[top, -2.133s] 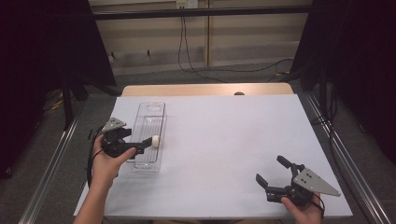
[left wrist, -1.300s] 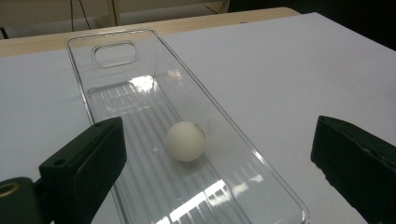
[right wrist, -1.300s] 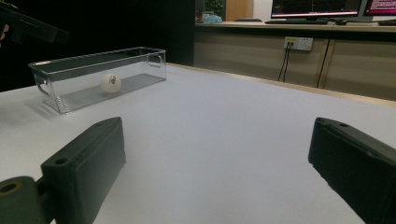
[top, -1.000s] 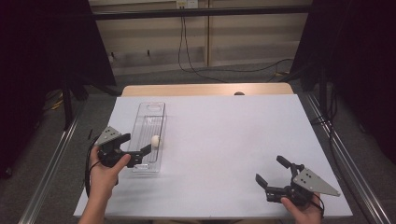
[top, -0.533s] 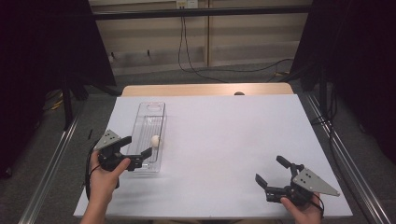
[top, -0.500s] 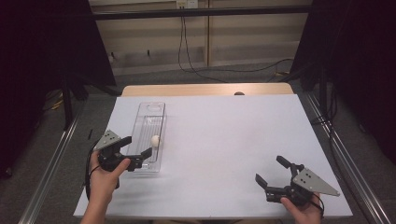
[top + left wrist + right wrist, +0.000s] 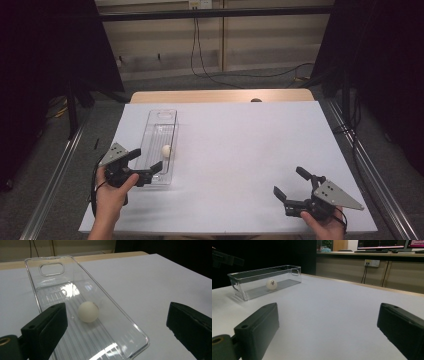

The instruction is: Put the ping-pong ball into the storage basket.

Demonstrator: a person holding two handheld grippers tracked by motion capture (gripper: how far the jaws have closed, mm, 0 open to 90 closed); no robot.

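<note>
A white ball lies on the ribbed floor of a long clear plastic bin at the left of the white table. My left gripper is open, hovering over the bin's near end, with nothing between its jaws and the ball a little ahead of them. My right gripper is open and empty near the table's front right corner, far from the bin.
The white table top spreads wide between the two grippers. A wooden strip runs along its far edge. Metal rails flank both sides. Cables lie on the floor beyond.
The left gripper let go of the ball into the bin, opened, and drew back toward the bin's near end. The right gripper has stayed in place.
</note>
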